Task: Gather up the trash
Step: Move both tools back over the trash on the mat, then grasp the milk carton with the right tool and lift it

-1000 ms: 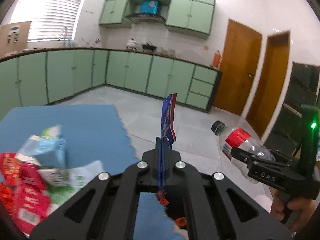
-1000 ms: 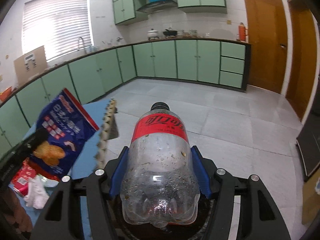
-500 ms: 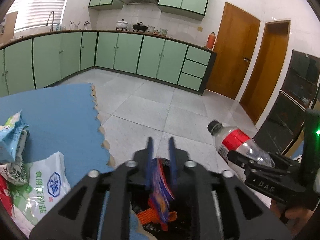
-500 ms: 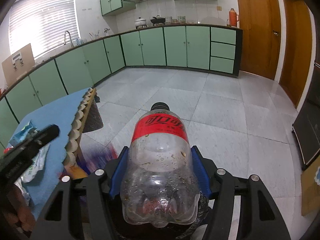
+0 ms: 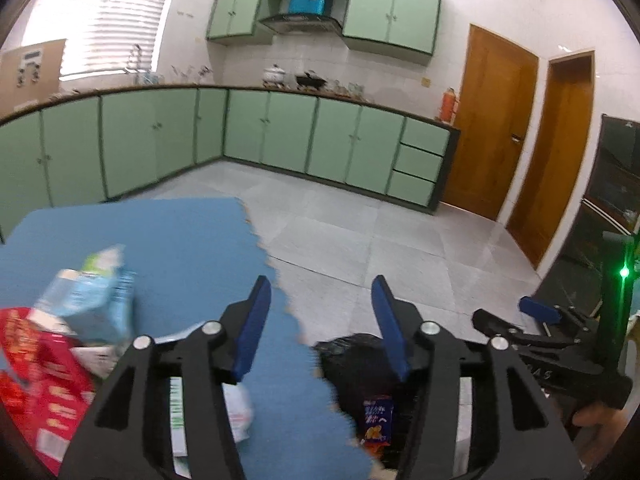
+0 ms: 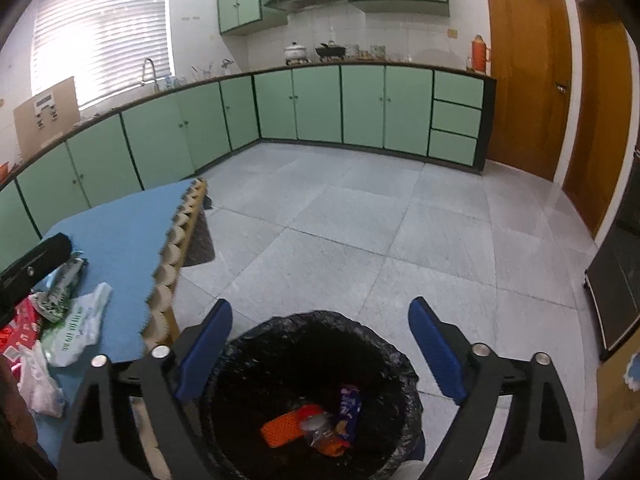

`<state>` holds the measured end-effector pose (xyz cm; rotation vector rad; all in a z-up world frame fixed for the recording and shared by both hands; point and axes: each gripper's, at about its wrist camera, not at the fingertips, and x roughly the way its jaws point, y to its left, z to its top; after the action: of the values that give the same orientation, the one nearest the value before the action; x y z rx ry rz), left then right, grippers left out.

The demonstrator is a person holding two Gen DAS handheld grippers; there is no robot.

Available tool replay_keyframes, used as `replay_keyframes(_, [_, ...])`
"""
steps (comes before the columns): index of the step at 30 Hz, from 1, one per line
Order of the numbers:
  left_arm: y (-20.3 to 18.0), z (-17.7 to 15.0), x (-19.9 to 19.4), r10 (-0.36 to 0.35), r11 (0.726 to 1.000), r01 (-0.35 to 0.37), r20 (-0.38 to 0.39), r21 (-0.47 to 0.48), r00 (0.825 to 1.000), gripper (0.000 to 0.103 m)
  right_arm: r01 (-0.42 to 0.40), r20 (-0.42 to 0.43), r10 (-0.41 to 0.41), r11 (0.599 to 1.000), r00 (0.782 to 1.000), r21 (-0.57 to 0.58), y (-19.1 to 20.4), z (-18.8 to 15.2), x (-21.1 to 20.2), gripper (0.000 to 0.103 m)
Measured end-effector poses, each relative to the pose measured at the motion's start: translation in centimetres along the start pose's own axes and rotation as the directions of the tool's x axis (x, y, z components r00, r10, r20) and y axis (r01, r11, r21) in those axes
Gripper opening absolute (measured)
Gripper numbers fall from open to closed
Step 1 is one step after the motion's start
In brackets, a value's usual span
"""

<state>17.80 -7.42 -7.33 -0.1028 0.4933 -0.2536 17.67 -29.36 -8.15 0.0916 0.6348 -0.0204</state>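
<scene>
A bin lined with a black bag (image 6: pixel 404 364) stands on the floor beside the blue table; it also shows in the left wrist view (image 5: pixel 352 348). Inside lie a blue snack wrapper (image 6: pixel 349 404), orange items (image 6: pixel 280 430) and a clear bottle (image 6: pixel 312 424), partly hidden. My right gripper (image 6: pixel 320 344) is open and empty above the bin. My left gripper (image 5: pixel 322 326) is open and empty over the table's right edge. Wrappers remain on the table: a light blue pack (image 5: pixel 92 300), a red pack (image 5: pixel 36 380) and white-green bags (image 6: pixel 76 328).
The blue table (image 5: pixel 168 240) has a jagged foam edge (image 6: pixel 176 256). Grey tiled floor (image 6: pixel 400 220) stretches to green cabinets (image 6: pixel 320 108). Wooden doors (image 6: pixel 524 76) are at the right. A dark cabinet (image 6: pixel 616 280) stands at the far right.
Both grippers have opened. The blue snack wrapper left my left gripper and the bottle left my right gripper; both now lie in the bin. The left gripper has turned back toward the table.
</scene>
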Motion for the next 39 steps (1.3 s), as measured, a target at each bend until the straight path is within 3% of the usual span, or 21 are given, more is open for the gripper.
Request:
replay_keyframes(5, [4.4,0.1,-3.7,0.123,0.992,-0.122,0.037,-0.03,0.992,0.059,-0.066,0.034,0.067,0.997,0.997,-0.036,3.9,0.7,-1.0,0.094])
replay_keyframes(9, [7.8,0.1,-6.1,0.225,0.974,-0.223,0.039,-0.046,0.974,0.061,-0.158,0.046,0.162,0.984,0.986,-0.08,8.7,1.4,-1.3,0.094])
replay_keyframes(18, [16.2,-1.5,-10.7,0.433,0.896,-0.43,0.005,-0.115,0.901,0.061,-0.333,0.041,0.345,0.927,0.938,-0.174,20.1,1.9,-0.7,0.094])
replay_keyframes(24, [19.5,-1.6,-11.7,0.473,0.872,-0.47,-0.011,-0.133,0.881,0.061,-0.367,0.03,0.382,0.903,0.924,-0.225,25.5,1.4,0.1,0.094])
replay_keyframes(31, [21.5,-2.0,-12.5,0.47,0.869,-0.466,-0.018,-0.163,0.883,0.062,-0.347,-0.024,0.357,0.888,0.934,-0.301,30.2,0.6,2.2,0.093])
replay_keyframes(39, [22.5,-1.5,-12.5,0.458,0.87,-0.451,-0.012,-0.198,0.889,0.062,-0.307,-0.088,0.294,0.901,0.952,-0.307,31.4,0.2,4.8,0.086])
